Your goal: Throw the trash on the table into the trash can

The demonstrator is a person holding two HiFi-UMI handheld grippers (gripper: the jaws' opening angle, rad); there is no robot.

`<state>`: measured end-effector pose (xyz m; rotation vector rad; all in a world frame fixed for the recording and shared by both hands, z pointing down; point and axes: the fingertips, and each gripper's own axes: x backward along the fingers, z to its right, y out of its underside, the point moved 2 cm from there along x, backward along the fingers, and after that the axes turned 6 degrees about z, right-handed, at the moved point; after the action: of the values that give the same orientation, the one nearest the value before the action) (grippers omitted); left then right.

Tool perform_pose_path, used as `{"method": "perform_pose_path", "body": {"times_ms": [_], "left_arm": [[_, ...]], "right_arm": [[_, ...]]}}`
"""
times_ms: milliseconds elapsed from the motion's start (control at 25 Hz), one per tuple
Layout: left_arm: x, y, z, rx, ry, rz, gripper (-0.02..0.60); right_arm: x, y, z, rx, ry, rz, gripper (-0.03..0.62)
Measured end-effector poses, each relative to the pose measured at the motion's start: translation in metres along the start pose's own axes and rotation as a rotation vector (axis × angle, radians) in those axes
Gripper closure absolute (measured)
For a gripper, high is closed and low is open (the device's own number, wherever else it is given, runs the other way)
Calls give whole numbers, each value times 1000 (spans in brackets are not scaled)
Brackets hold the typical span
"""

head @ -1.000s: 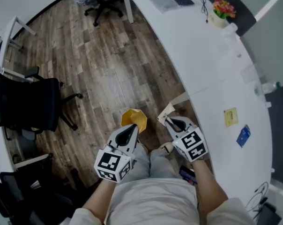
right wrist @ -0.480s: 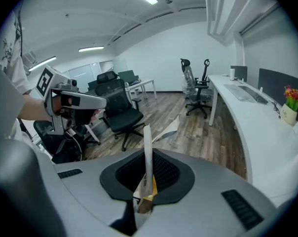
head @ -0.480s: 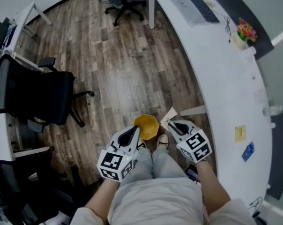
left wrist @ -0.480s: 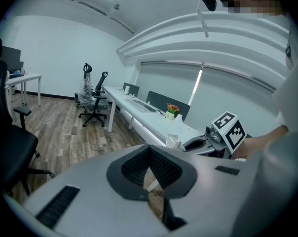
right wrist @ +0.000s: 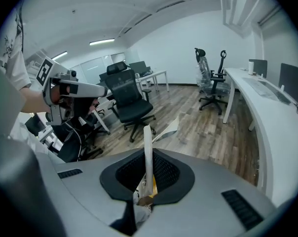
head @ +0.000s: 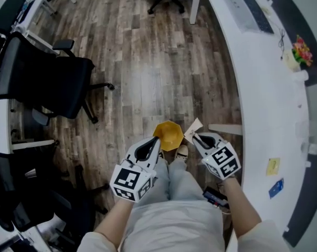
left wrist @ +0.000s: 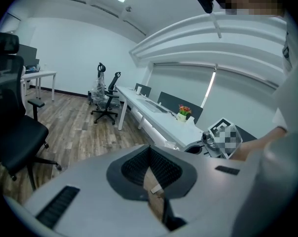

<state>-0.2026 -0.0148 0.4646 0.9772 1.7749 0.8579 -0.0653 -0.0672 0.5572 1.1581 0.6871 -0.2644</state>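
So the right tongs (head: 194,137) are pinching a pale, thin paper scrap (right wrist: 147,149). It's standing up edge-on between the pads in the right gripper view, with a loose flap sticking out past the tips. In the head view the scrap is hanging off the tabletop (head: 263,88), over the wood floor (head: 148,72), just beside the right rim of the yellow trash can (head: 169,134). The can is sitting on the floor right in front of the person's shoe (head: 182,152).

The left tongs (head: 154,142) are pressed together with nothing in them as far as I can see, pointing at the can's left side. A yellow note (head: 273,166) and a blue card (head: 275,188) are lying on the tabletop.
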Motion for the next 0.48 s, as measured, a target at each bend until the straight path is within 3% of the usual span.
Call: {"method": "perform_pose_path", "body": {"times_ms": [480], "left_arm": [[-38, 83, -37, 58, -29, -78, 581]], "right_arm": [[-87, 72, 13, 15, -121, -98, 546]]}}
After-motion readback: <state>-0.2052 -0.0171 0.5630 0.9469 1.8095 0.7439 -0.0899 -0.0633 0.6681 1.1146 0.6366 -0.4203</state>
